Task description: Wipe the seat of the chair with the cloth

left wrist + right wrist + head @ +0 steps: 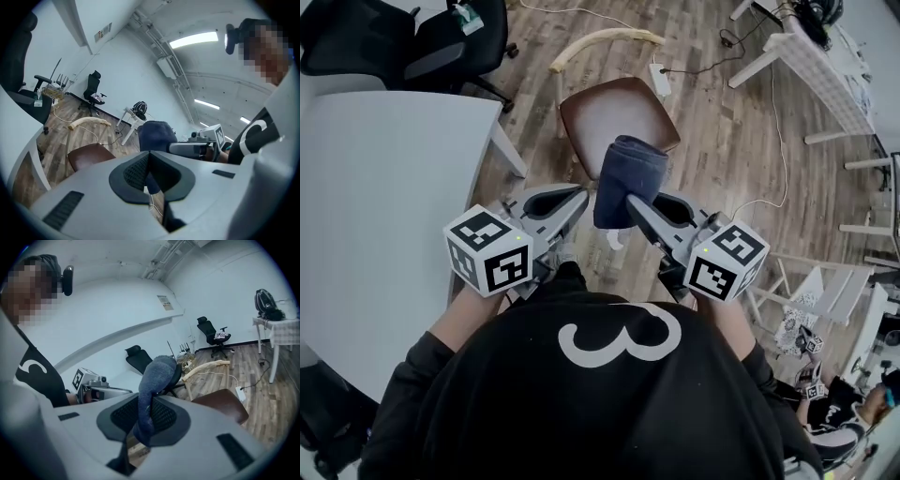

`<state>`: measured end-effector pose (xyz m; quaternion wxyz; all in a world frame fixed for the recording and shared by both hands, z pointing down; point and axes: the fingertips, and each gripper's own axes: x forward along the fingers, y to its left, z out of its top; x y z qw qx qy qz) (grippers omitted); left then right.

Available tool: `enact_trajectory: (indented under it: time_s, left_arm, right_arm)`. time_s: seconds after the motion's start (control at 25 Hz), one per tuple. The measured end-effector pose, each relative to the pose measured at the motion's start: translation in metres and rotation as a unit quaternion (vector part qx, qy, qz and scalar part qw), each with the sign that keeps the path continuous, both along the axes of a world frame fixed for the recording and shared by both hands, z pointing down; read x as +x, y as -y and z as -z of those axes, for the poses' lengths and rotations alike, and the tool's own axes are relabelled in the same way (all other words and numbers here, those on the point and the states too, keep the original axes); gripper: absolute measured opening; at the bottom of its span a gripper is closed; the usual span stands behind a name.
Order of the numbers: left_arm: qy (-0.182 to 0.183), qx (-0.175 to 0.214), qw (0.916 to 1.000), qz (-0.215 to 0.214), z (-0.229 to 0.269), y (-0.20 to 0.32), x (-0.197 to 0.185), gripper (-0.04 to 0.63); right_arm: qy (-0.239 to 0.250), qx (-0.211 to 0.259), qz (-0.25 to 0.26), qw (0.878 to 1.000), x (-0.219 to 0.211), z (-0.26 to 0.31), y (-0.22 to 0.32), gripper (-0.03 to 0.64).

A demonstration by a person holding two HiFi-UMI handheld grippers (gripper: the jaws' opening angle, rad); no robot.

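Cloth, dark blue, thick and folded over [628, 173], sits at frame centre in the head view, pinched near its lower end by the right gripper [636, 206]. In the right gripper view both black ribbed pads [168, 416] press on the fabric, which stands up out of the jaws in a rounded hump. The left gripper [577, 197] is just beside it on the left, jaws drawn together with nothing between them; the left gripper view shows only a thin slit below the pads, with floor behind.

The glossy brown chair seat [614, 108] lies above the cloth in the head view, with the pale curved wooden backrest [605, 39] beyond it near the top edge. In the right gripper view the cloth is held in the air, clear of the seat — seat at lower right, cloth at centre.

A white tabletop [384, 187] fills the left of the head view, a black office chair [403, 42] is at upper left, and wood-plank floor [722, 150] runs under everything.
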<state>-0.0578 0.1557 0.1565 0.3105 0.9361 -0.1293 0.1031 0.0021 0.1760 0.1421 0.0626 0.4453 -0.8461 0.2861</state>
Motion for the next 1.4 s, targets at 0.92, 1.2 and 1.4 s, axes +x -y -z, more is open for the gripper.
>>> enact_trajectory:
  time_s: [0.92,1.2,1.4]
  left_arm:
    - [0.049,-0.057,0.9883,0.132,-0.079,0.171,0.074,0.014]
    - [0.033,-0.113,0.9655,0.232,-0.117,0.217,0.11,0.014]
    - [0.064,-0.117,0.9624,0.237,-0.149,0.233,0.116,0.014]
  right_arm:
    - [0.034,-0.058,0.118,0.991,0.075,-0.076,0.193,0.064]
    - [0.04,-0.083,0.177,0.98,0.106,-0.115,0.248,0.064]
    - [0.03,-0.097,0.196,0.975,0.11,-0.14,0.277,0.064]
